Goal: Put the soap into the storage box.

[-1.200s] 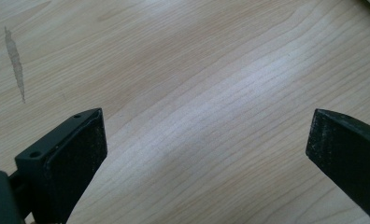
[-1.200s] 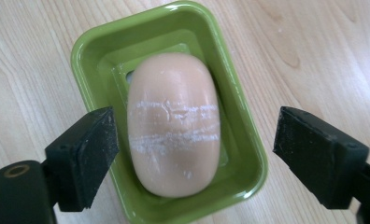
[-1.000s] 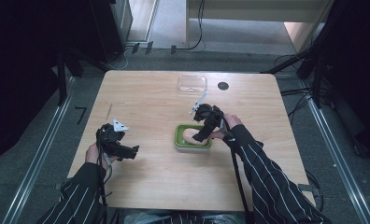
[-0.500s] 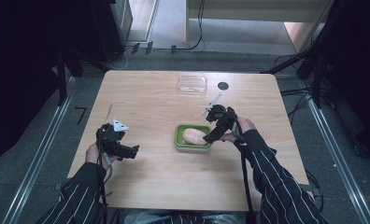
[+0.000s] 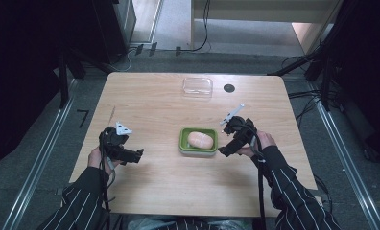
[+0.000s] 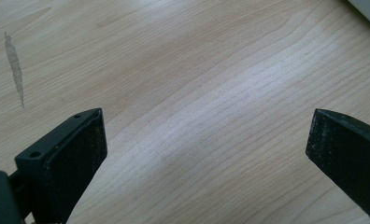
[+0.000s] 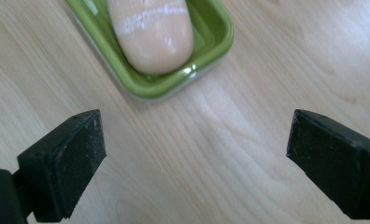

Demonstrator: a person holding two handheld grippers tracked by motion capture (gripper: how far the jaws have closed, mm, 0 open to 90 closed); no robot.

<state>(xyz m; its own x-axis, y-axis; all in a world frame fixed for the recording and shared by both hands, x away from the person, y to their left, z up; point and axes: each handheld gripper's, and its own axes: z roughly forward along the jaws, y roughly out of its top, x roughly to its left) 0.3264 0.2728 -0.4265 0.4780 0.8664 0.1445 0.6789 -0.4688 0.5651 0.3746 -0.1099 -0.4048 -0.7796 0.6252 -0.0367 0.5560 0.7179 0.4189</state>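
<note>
The right tool has just spread its jaws, nothing between them, and sits just beside the green dish, where the peach soap bar lies, apparently released. The left tool waits well apart, jaws wide over bare bench.

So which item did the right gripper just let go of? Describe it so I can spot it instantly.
Start at the wooden table and find the green dish near its middle, just left of the open right gripper. The bread roll lies inside it: pale, oblong, unlike the clear empty box at the far edge.
</note>
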